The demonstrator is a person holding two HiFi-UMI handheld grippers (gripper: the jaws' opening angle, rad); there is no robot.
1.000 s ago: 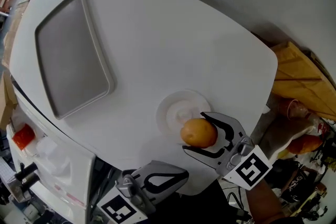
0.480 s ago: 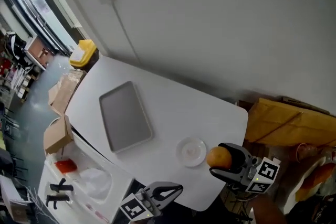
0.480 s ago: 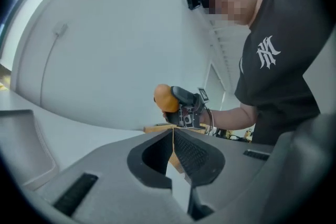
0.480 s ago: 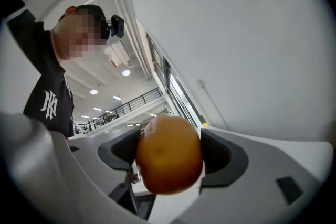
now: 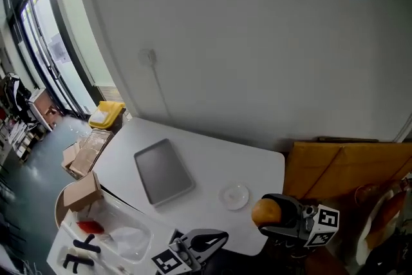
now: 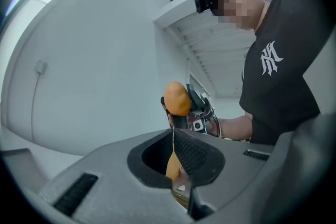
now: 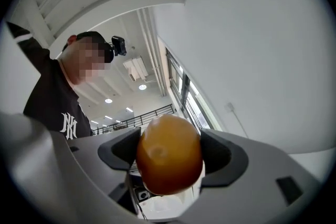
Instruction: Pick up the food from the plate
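Below, looks down on a broad pale wall [image 5: 257,42] and a white table [image 5: 212,154] set against it. Takes in brown cardboard [image 5: 341,167] just beside the table's right end and open boxes [image 5: 82,190] near its left. Finds on the table a grey tray [image 5: 163,172] and, to its right and apart from it, a small white plate [image 5: 234,194]. Catches a person in a dark shirt [image 6: 283,60] in the left gripper view.

Compared with a second ago, shows table, tray and plate far smaller and farther off in the head view. Carries the food clear of the plate, where earlier it hung over the plate's rim.

Clamps the round orange food [image 5: 264,210] in the right gripper [image 5: 273,216], jaws spread wide and pressed on both its sides. Holds it up in the air by the table's right edge, near the plate but not touching. Shows the left gripper [image 5: 219,239] with jaws together on nothing, at the table's near edge.
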